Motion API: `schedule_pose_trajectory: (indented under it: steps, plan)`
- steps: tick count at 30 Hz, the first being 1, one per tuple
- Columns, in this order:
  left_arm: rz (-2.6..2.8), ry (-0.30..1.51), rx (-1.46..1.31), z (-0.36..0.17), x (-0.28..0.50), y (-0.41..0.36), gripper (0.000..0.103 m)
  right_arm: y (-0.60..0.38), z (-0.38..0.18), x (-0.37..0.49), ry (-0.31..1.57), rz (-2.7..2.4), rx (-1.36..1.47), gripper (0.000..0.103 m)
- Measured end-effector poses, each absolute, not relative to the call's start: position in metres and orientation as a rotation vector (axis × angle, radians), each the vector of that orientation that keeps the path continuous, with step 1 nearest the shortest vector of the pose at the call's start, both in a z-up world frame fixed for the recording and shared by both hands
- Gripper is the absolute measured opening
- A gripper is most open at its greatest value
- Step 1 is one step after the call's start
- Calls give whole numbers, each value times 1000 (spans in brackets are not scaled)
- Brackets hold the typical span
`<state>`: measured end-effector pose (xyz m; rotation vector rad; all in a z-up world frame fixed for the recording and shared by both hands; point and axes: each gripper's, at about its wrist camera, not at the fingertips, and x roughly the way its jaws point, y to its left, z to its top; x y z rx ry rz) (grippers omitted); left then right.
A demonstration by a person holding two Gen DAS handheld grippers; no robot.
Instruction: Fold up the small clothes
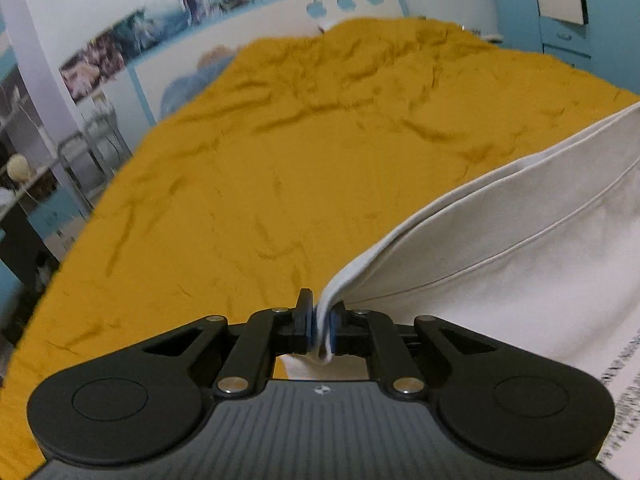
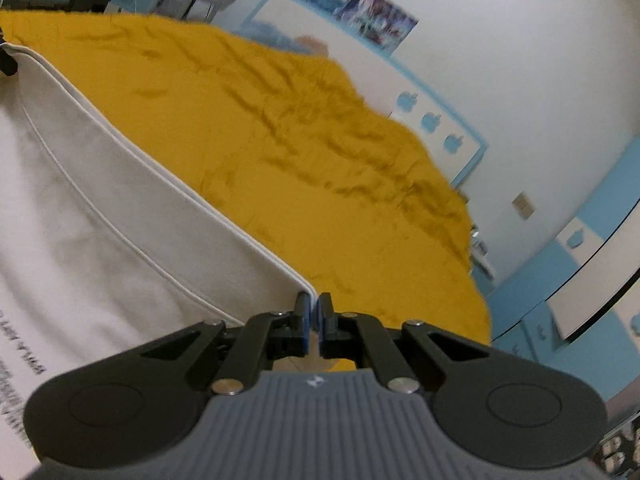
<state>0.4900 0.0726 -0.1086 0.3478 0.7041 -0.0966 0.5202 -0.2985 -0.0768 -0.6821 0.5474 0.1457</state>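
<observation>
The white garment [image 1: 500, 248] hangs stretched over the yellow bed cover [image 1: 280, 152], doubled along its far edge; left gripper [image 1: 320, 326] and right gripper [image 2: 313, 320] each pinch a corner between their fingers — one fold seems underway; laying flat remains.

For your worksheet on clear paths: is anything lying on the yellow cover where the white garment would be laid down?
Nothing visible. The cover ahead of the garment is bare, only wrinkled. Both grippers, left and right, already pinch its edge.

The black printed lettering [image 1: 624, 396] on the white cotton garment [image 1: 520, 248] is blurred and cut off; the wall posters [image 2: 376, 16] beyond the mustard-yellow wrinkled bedspread [image 1: 280, 168] are smeared.
</observation>
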Motion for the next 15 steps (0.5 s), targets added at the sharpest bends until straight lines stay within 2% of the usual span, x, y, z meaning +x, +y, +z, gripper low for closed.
schedule_pose_trajectory:
  steps: [5, 8, 11, 12, 13, 15]
  plan:
    - [-93, 730, 331, -128, 502, 79, 20, -299, -123, 556, 616, 141, -638, 0]
    - [-64, 718, 321, -129, 508, 84, 31, -303, -134, 570, 628, 129, -587, 0]
    - [9, 691, 325, -122, 507, 90, 32, -305, -135, 577, 615, 104, -556, 13]
    - [29, 689, 315, -119, 505, 95, 33, -306, -135, 576, 608, 94, -557, 25]
    - [33, 692, 299, -116, 506, 100, 33, -307, -133, 574, 599, 86, -555, 33]
    - [33, 700, 252, -105, 499, 111, 33, -312, -125, 562, 593, 70, -537, 33]
